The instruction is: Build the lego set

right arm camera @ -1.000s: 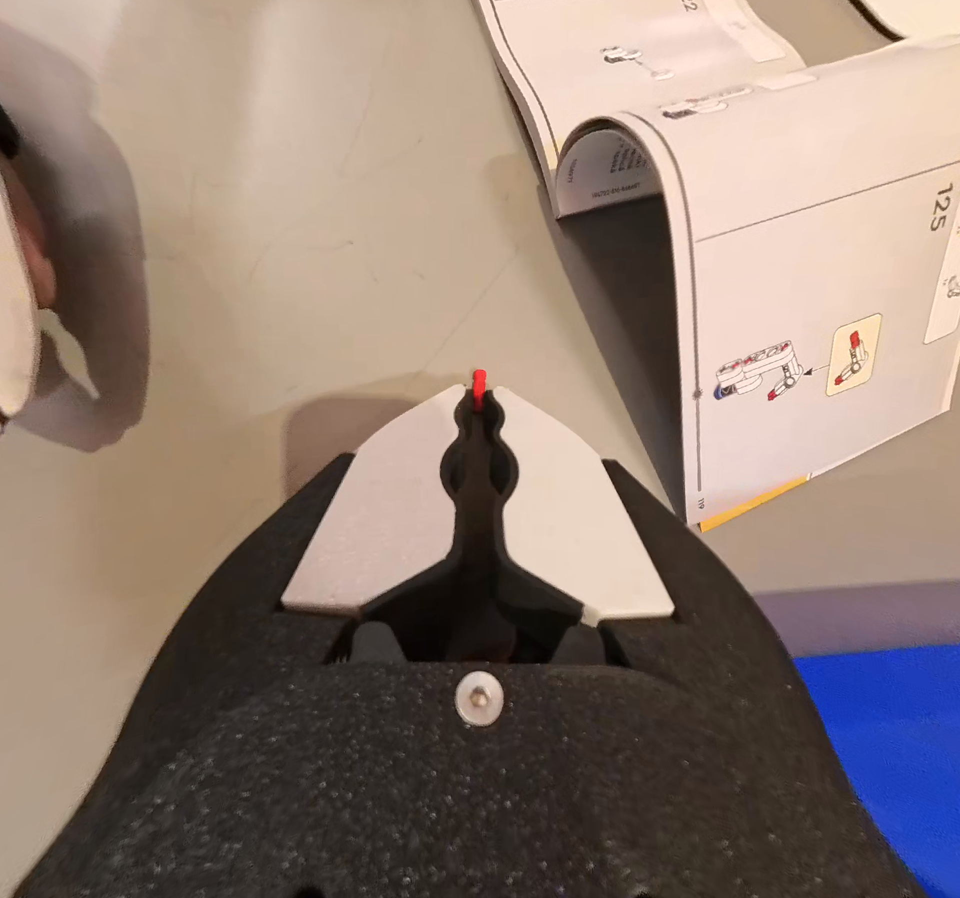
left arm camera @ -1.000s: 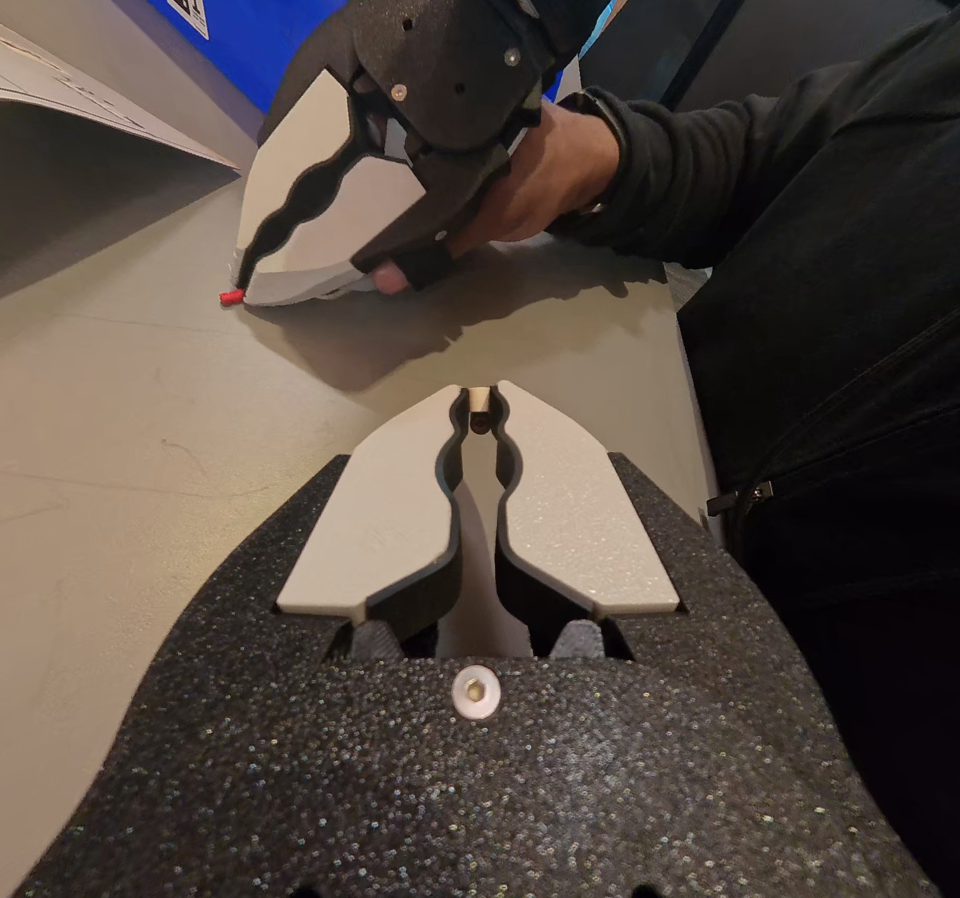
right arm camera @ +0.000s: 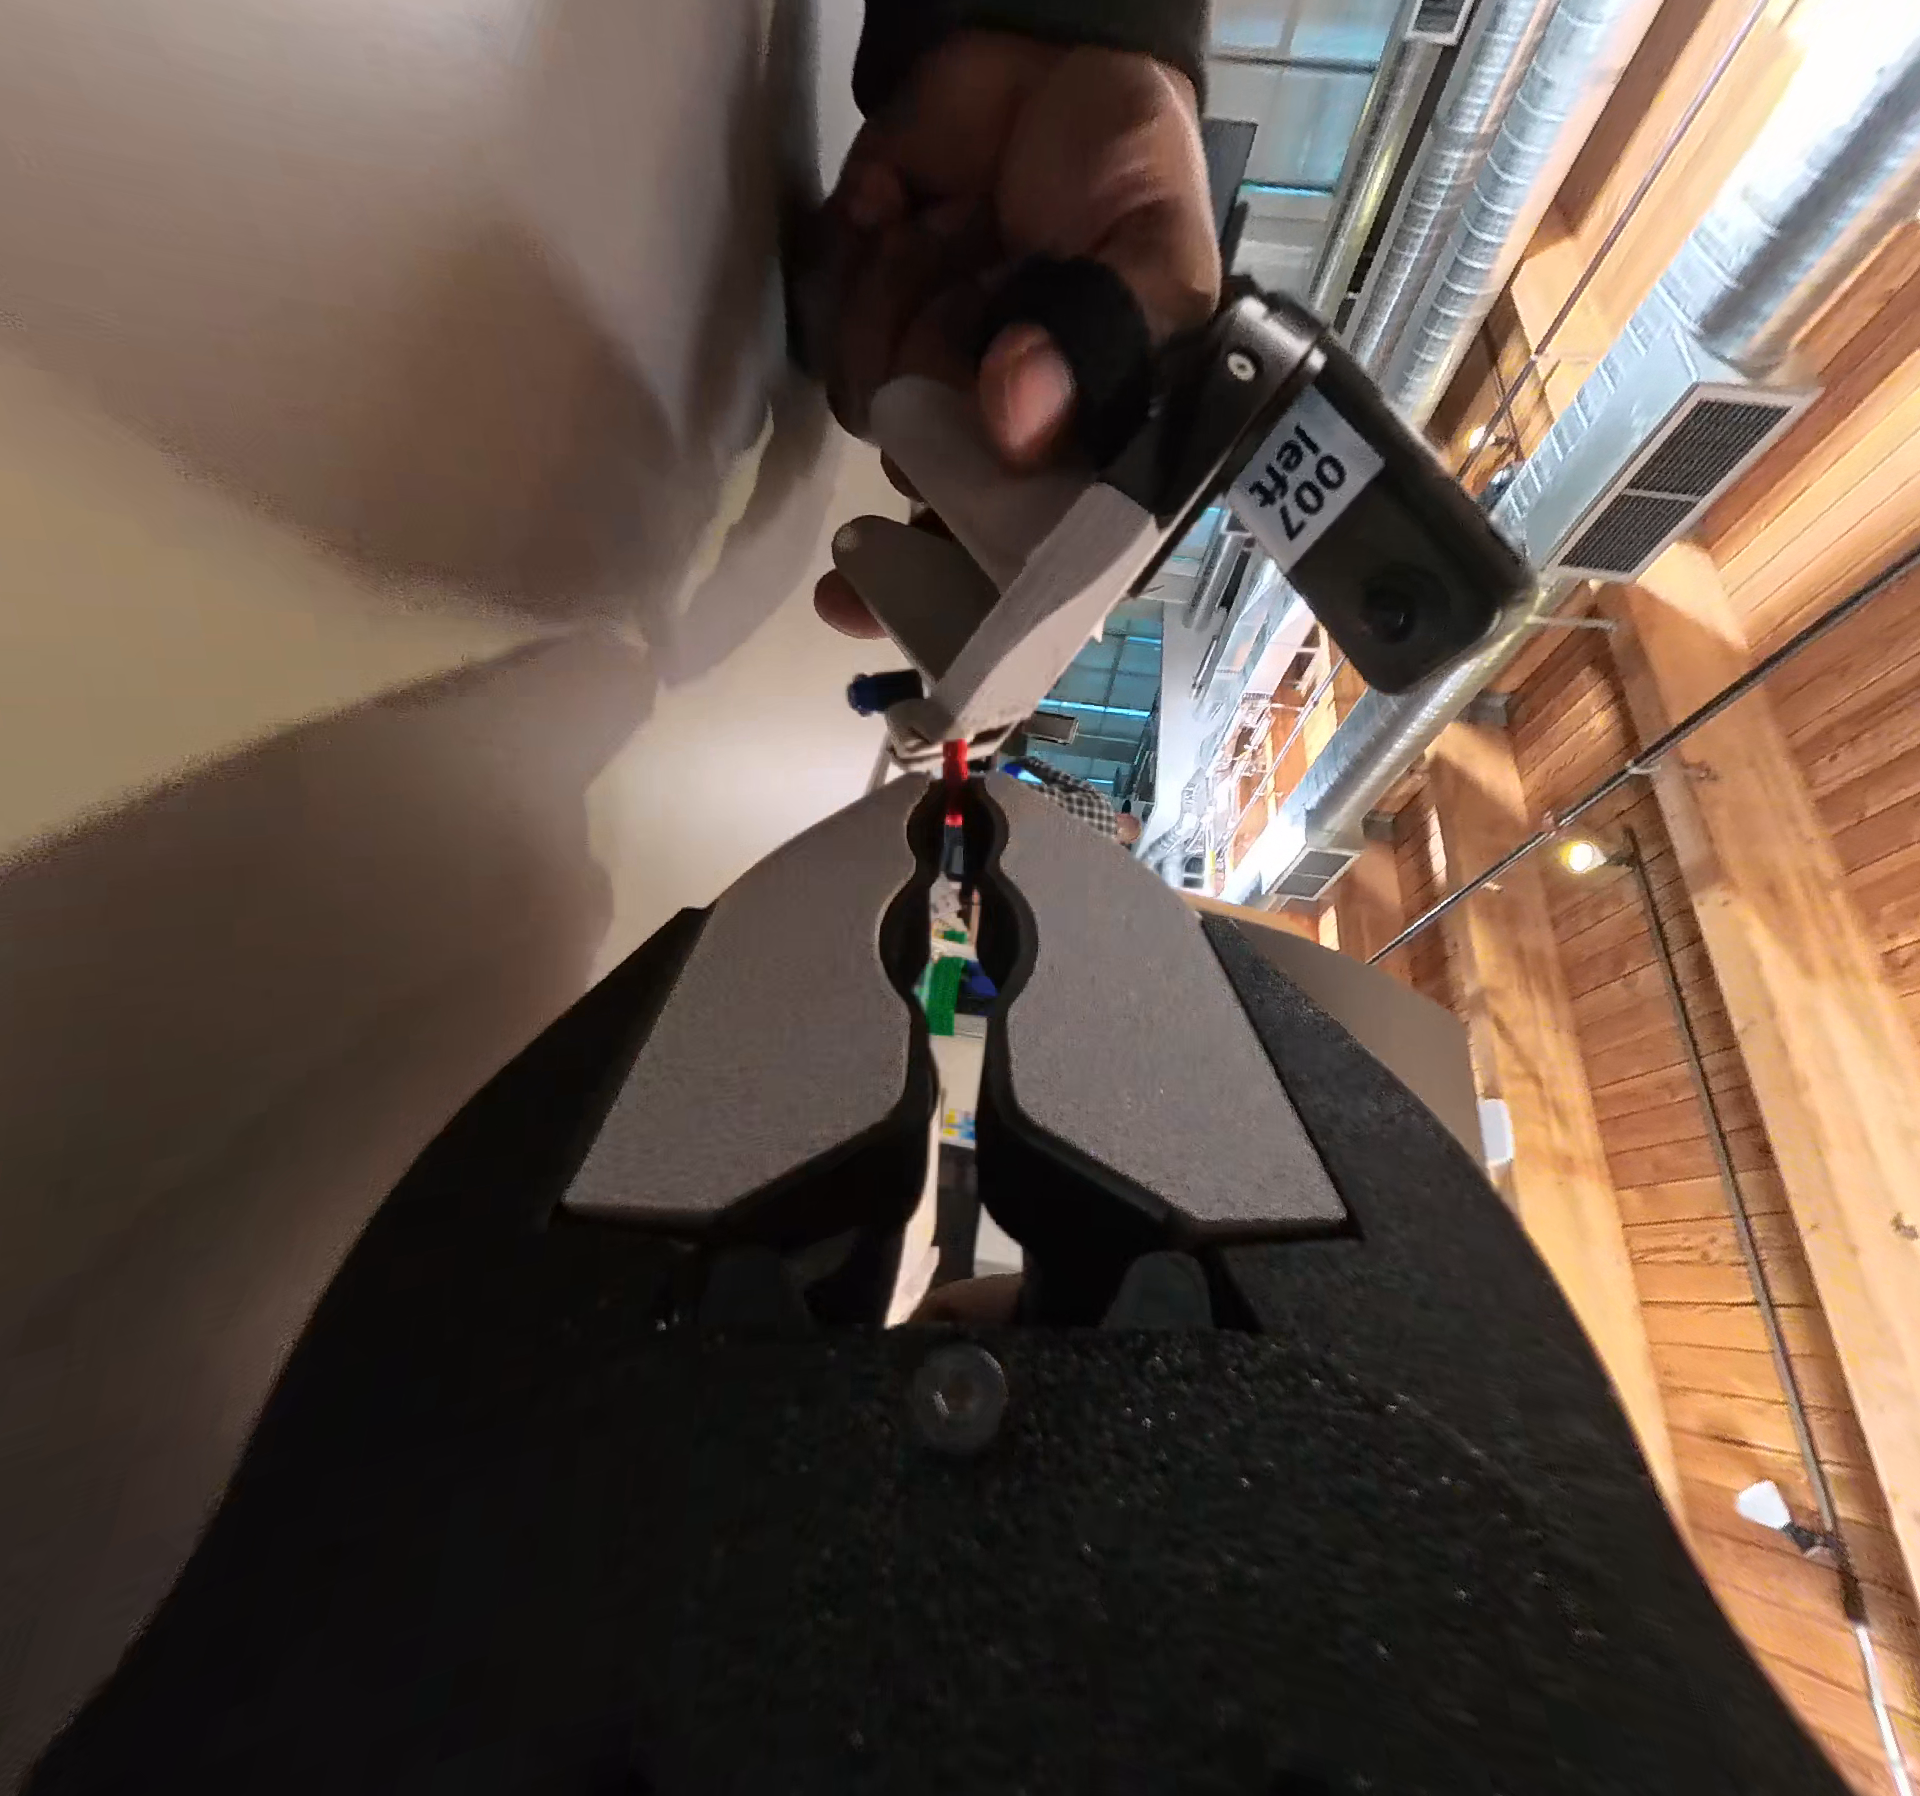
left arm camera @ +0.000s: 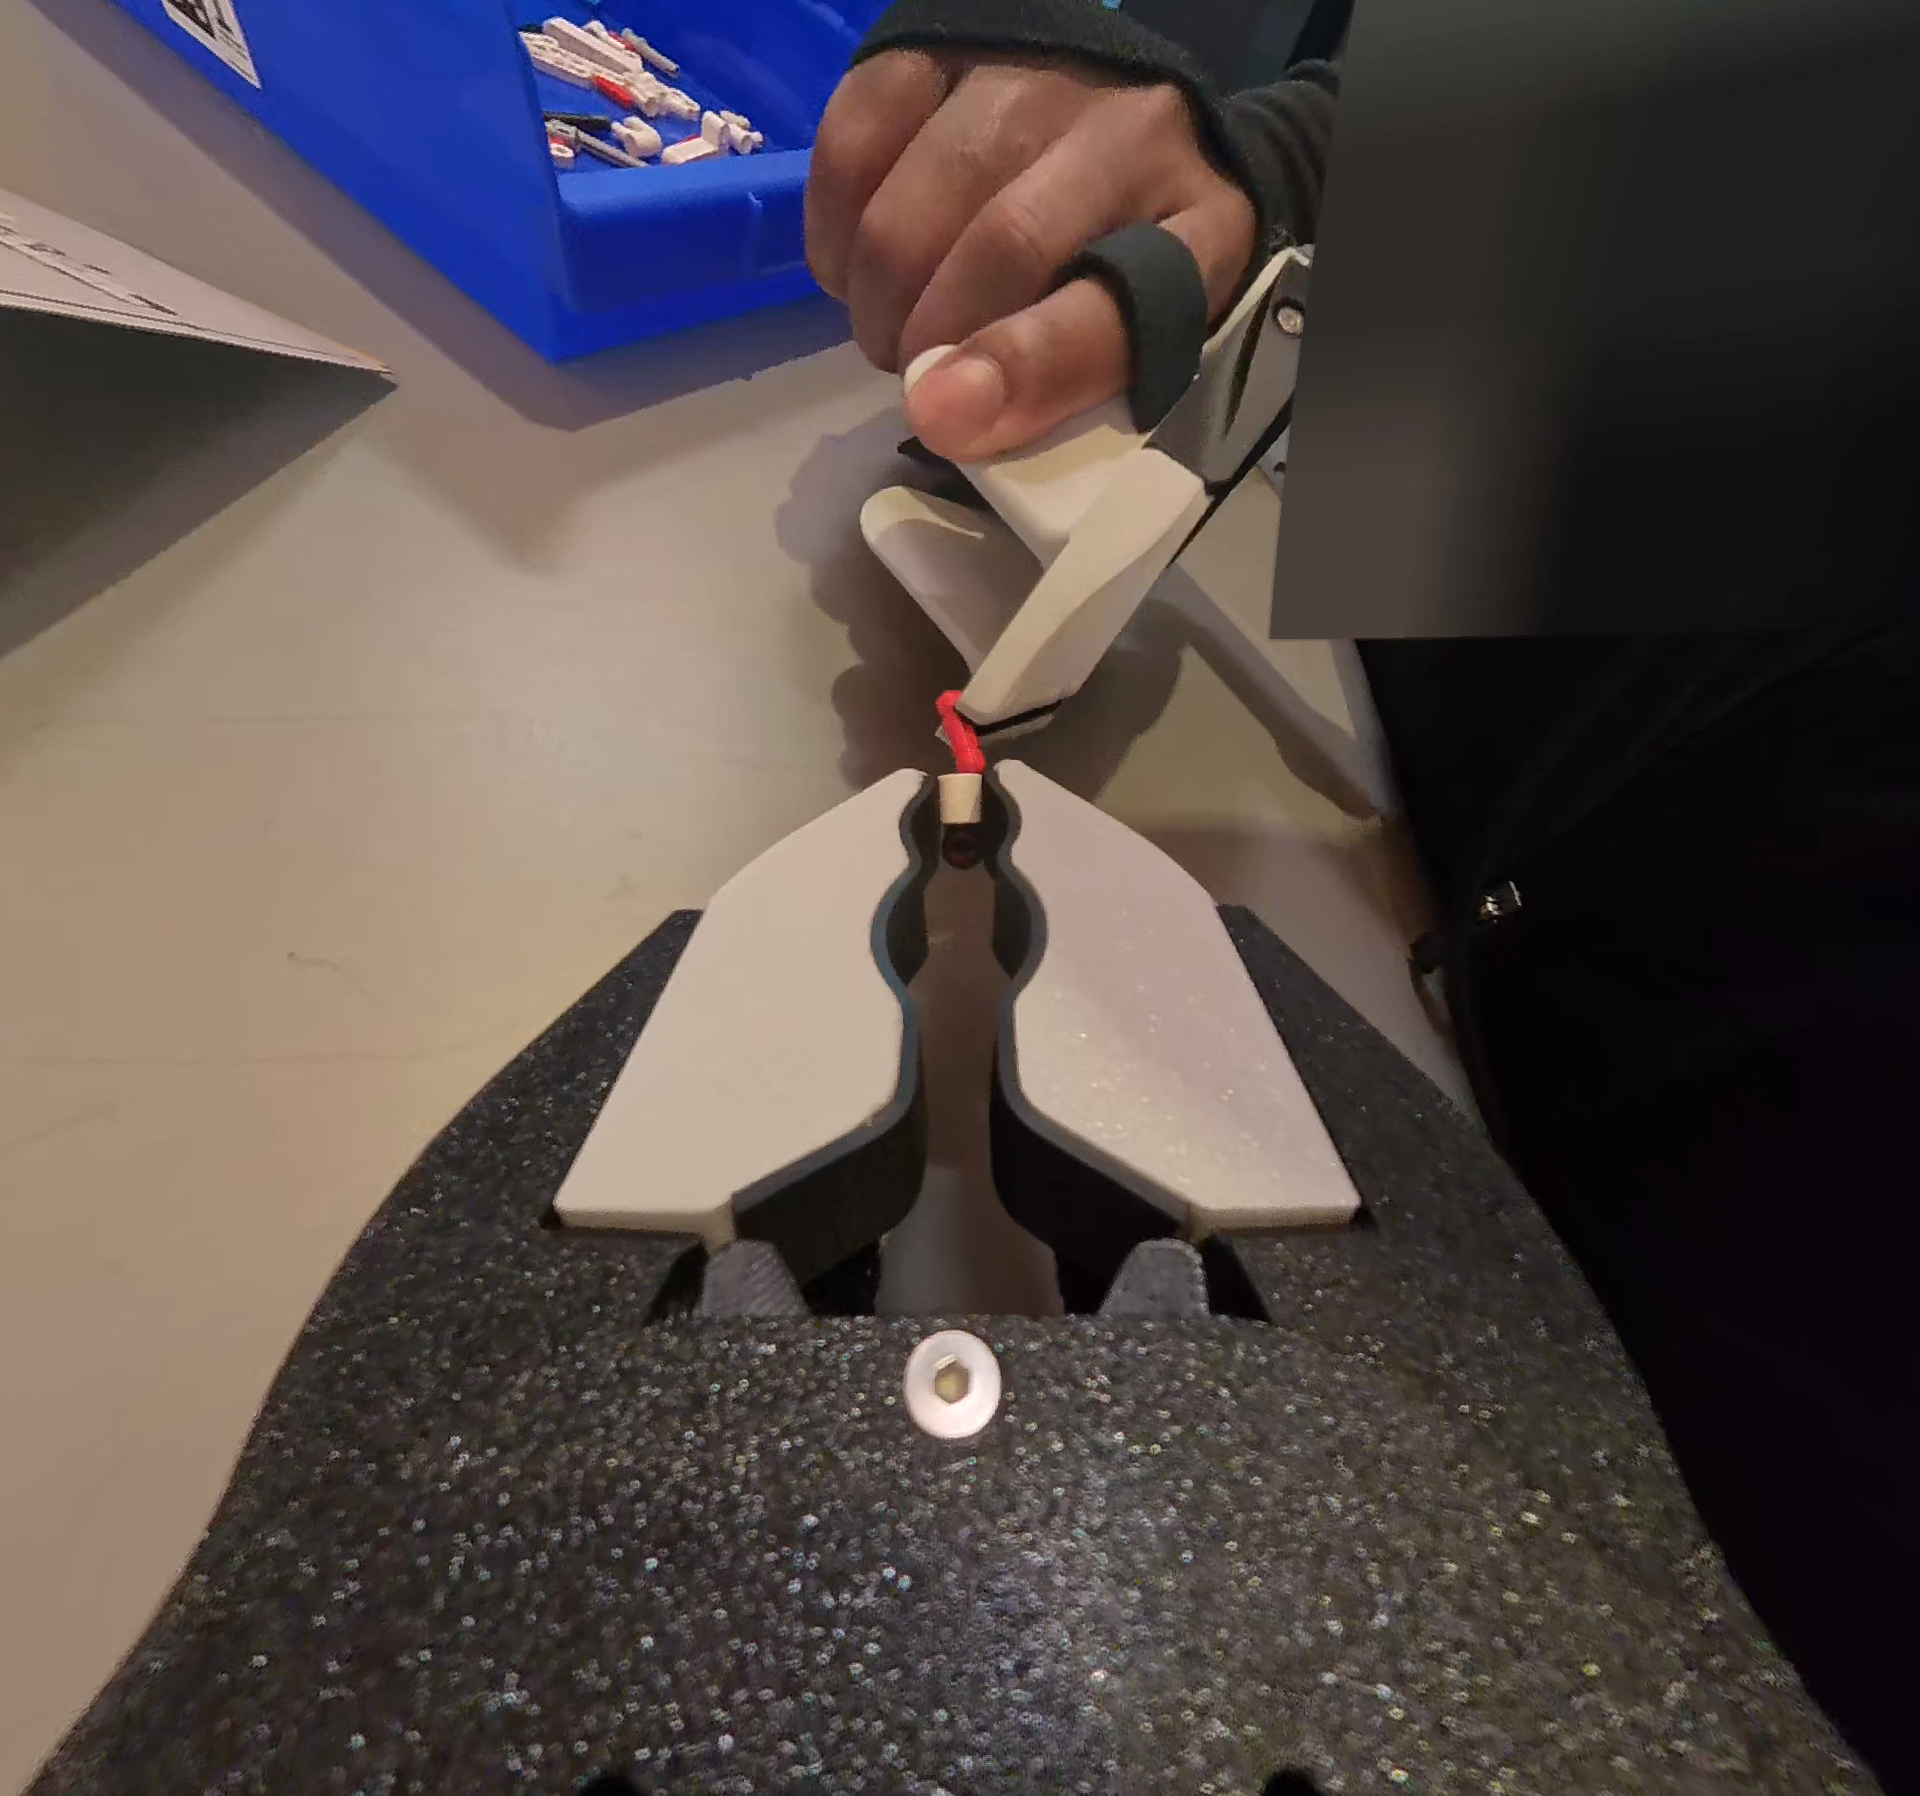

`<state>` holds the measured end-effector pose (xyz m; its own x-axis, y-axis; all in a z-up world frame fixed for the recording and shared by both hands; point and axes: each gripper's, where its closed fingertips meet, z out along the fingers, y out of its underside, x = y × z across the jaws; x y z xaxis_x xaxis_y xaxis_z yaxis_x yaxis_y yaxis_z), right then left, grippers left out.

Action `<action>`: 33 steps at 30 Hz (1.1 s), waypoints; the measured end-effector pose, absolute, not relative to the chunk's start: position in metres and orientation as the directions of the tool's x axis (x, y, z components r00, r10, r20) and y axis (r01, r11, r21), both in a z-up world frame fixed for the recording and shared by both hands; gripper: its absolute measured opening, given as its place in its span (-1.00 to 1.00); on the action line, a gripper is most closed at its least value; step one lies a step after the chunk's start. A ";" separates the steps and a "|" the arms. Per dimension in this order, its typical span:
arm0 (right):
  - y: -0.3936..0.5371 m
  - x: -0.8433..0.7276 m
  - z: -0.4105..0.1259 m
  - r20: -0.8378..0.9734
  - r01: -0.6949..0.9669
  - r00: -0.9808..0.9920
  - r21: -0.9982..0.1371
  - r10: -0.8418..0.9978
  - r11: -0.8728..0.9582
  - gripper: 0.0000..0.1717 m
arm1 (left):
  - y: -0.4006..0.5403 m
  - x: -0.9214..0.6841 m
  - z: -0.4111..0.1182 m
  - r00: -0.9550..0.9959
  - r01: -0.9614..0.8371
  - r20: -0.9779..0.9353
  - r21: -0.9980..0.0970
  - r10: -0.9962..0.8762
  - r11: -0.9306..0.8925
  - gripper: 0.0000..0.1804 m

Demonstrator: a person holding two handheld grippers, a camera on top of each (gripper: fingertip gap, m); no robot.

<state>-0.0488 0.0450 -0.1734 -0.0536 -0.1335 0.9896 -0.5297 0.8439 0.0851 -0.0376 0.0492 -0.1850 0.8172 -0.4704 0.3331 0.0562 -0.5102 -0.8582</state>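
In the left wrist view my left gripper (left arm camera: 961, 782) is shut on a small beige building piece (left arm camera: 958, 799), held above the grey table (left arm camera: 364, 707). My right gripper (left arm camera: 1000, 707) comes down from the upper right, shut on a thin red pin (left arm camera: 961, 733). The pin's lower end meets the top of the beige piece. In the right wrist view my right gripper (right arm camera: 954, 790) pinches the red pin (right arm camera: 954, 765) at its tips. The left gripper (right arm camera: 961, 720) faces it tip to tip, and a blue pin (right arm camera: 871, 692) sticks out of the piece it holds.
A blue bin (left arm camera: 436, 105) with several small white, red and black parts (left arm camera: 634, 99) stands at the back left. An open instruction booklet (left arm camera: 156, 292) lies at the left edge. A hand (left arm camera: 987, 188) in a dark sleeve holds the right gripper; dark clothing fills the right side. My left and right fingertips are right by each other.
My right gripper has lifted off the table with the red pin and swung round to meet my left gripper tip to tip. The left gripper still holds the beige piece.
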 end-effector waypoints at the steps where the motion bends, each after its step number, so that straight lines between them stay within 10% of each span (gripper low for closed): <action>1: 0.044 -0.048 -0.173 0.989 -0.530 -0.041 0.101 -0.145 0.842 -0.97 | 0.049 -0.037 -0.185 0.812 0.058 0.339 -0.857 -0.476 -0.512 -0.92; 33: 0.044 -0.044 -0.176 0.972 -0.491 -0.037 0.184 -0.231 0.852 -0.98 | 0.049 -0.030 -0.192 0.833 -0.002 0.296 -0.843 -0.468 -0.537 -0.92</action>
